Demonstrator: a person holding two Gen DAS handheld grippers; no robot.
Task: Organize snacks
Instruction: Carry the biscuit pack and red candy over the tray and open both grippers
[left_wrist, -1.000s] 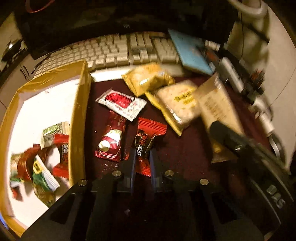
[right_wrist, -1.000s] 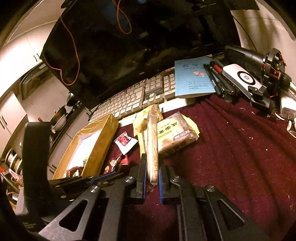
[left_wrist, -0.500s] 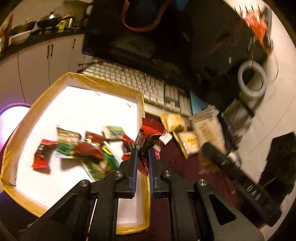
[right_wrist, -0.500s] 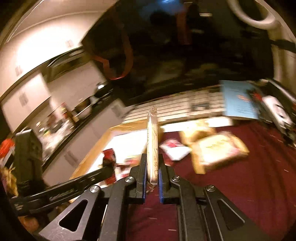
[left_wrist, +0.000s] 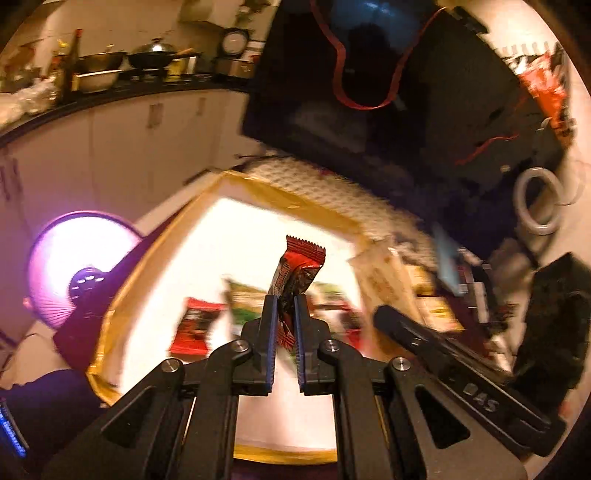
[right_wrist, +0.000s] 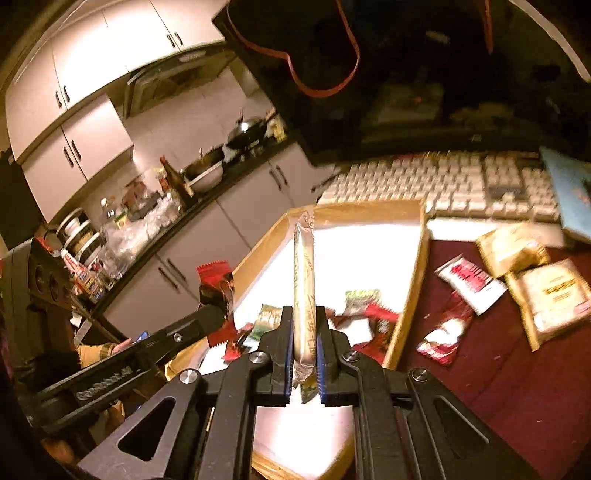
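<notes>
My left gripper (left_wrist: 283, 306) is shut on a red and black snack bar (left_wrist: 297, 271), held upright above the white-bottomed cardboard box (left_wrist: 295, 201). My right gripper (right_wrist: 303, 321) is shut on a long beige snack packet (right_wrist: 304, 284), held edge-on above the same box (right_wrist: 410, 295). Several small packets (left_wrist: 195, 326) lie in the box. The left gripper with its red bar (right_wrist: 218, 284) shows at the left of the right wrist view. The right gripper's body (left_wrist: 443, 354) shows at the right of the left wrist view.
On the dark red cloth (right_wrist: 517, 387) right of the box lie a red-white packet (right_wrist: 469, 282), a red packet (right_wrist: 443, 334) and two yellow packets (right_wrist: 554, 295). A white keyboard (right_wrist: 461, 181) and a black monitor (right_wrist: 424, 74) stand behind. A blue booklet (right_wrist: 569, 192) lies far right.
Both grippers have lifted their snacks from the cloth and carried them left, over the box. Both stay shut on them.
</notes>
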